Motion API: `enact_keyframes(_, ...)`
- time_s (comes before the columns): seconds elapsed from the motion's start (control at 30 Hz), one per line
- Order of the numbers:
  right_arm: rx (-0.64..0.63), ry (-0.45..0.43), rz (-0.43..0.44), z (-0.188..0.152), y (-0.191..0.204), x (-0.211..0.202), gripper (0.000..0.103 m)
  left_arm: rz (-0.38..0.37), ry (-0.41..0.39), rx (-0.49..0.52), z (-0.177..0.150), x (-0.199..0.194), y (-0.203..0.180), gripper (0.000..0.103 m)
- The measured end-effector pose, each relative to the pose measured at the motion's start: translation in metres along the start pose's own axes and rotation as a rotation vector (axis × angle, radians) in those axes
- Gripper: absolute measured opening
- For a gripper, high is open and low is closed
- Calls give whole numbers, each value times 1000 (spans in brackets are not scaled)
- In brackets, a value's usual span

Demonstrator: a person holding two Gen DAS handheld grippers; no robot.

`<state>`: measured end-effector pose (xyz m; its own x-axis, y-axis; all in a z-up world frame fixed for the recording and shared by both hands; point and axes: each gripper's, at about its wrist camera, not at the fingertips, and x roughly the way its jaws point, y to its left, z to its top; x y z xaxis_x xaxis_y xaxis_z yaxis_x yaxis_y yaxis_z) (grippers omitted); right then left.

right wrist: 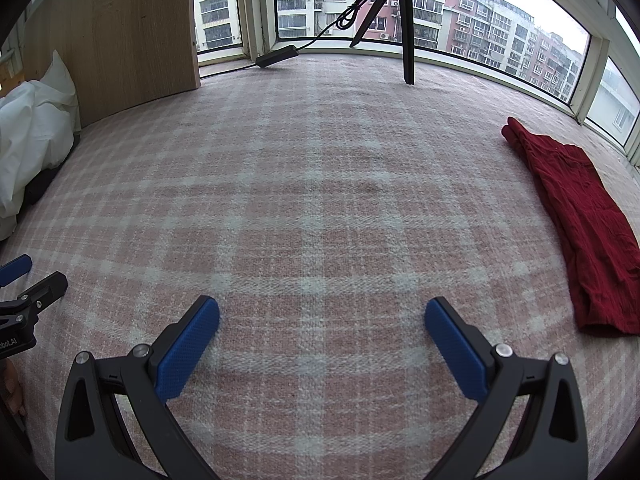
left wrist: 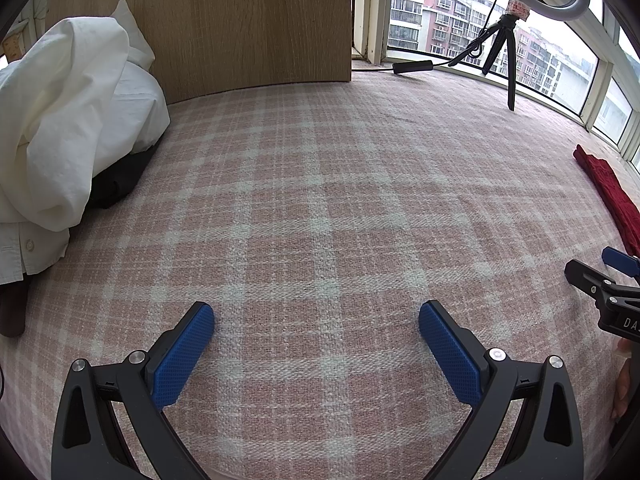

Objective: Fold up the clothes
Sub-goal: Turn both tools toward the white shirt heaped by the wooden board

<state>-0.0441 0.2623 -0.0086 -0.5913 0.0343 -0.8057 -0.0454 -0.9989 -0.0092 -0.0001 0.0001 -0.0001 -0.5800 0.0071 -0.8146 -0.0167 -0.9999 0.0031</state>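
Over the plaid bed cover [right wrist: 320, 200], both hand-held grippers, left [left wrist: 316, 320] and right [right wrist: 322, 316], gape wide w/ nothing held. White shirt pile [left wrist: 64, 128] sits far left, red garment [right wrist: 580, 220] right. Risk: pinching cover along w/ cloth.

Your left gripper [left wrist: 316, 316]: jaws spread wide, nothing between blue pads [left wrist: 182, 356], lower centre of frame, tilted downward. Your right gripper [right wrist: 322, 314]: jaws equally wide, empty, lower centre. Each gripper visible at other view's edge.
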Motion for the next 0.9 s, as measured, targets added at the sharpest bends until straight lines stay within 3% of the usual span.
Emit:
enact_keyframes(0.5, -16, 5, 3, -5, 1, -7, 103, 8, 6, -31, 3, -6, 6, 102)
enact_keyframes(0.73, -19, 26, 7, -25, -2, -35, 103, 40, -37, -16, 10, -39, 0, 102)
enact_keyframes(0.9, -5, -14, 43, -30, -10, -87, 103, 45, -68, -19, 14, -86, -1, 102)
